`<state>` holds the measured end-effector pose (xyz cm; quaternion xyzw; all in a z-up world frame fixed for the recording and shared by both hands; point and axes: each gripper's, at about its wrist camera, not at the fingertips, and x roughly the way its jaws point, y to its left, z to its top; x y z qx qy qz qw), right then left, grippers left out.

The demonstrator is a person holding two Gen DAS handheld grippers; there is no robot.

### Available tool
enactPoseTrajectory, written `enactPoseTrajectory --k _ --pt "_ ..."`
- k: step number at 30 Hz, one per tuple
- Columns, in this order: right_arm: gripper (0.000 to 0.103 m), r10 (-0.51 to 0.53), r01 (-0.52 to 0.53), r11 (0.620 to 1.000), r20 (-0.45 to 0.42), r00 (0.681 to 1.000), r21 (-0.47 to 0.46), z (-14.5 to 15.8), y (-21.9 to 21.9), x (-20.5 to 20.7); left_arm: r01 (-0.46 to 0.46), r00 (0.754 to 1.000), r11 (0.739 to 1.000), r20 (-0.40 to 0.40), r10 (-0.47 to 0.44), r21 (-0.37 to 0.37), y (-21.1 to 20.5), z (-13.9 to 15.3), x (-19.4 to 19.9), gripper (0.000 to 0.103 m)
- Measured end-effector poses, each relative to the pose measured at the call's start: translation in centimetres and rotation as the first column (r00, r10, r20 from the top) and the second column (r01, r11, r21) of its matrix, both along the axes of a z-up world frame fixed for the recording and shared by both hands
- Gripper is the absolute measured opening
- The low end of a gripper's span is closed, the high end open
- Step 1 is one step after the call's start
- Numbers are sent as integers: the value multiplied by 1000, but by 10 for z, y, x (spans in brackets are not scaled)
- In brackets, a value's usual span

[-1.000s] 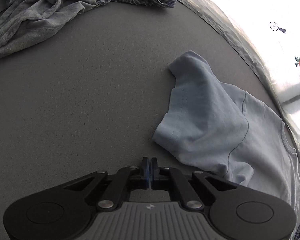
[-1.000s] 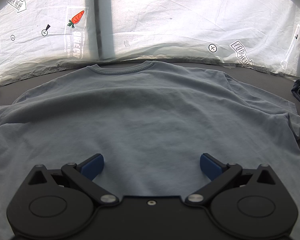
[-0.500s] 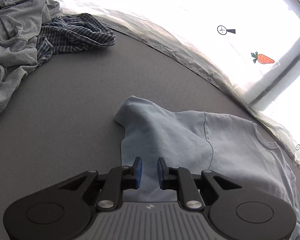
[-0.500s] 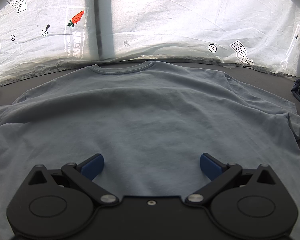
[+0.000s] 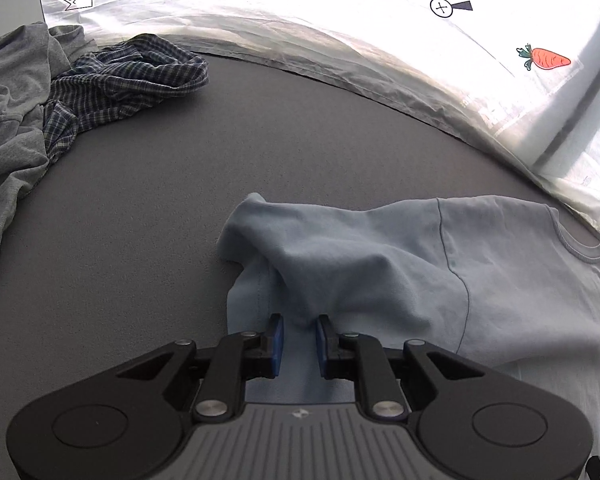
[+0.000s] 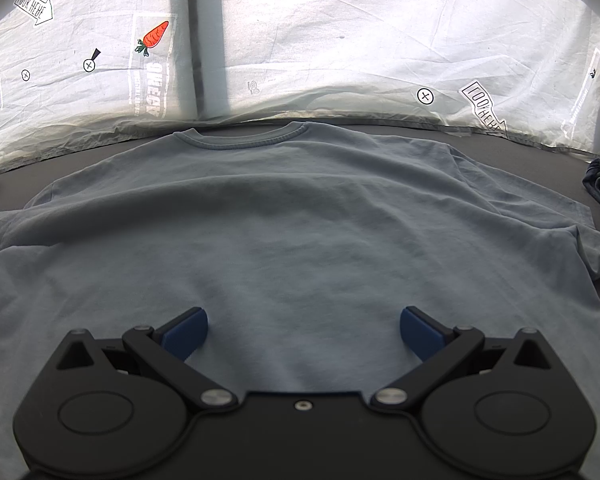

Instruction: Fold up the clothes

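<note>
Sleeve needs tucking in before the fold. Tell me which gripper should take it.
Left. The left gripper sits right at the bunched sleeve of the light blue T-shirt, jaws narrowly apart around a fold. The right gripper is wide open over the shirt's flat middle.

Dark grey table [image 5: 260, 152]; backlit white sheet [image 6: 340, 40] behind, carrot print [image 5: 546, 58], arrow marks.

Light blue T-shirt [image 6: 300, 216] lies face-flat on the dark grey surface, ribbed collar toward the far edge, body spread with shallow wrinkles. One sleeve [image 5: 312, 264] (seen from the left wrist view) is bunched and folded over itself, hem edge showing underneath. The opposite sleeve [image 6: 572, 236] lies rumpled.
</note>
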<state>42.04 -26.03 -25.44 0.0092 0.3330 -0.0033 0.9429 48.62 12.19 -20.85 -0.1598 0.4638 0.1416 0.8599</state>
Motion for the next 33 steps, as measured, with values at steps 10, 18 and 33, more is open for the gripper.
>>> enactPoseTrajectory --k 10,18,33 --pt "103 81 -80 997 -34 996 24 5 -3 -14 -2 1000 998 -21 1 -66 -14 15 -79 33" --pt "103 77 -66 993 -113 991 99 17 -36 -55 120 990 993 -76 -120 -2 -62 11 -134 38" --pt "103 -330 325 944 -138 934 -58 22 -179 -160 148 983 989 -103 -149 -18 -66 4 -211 51"
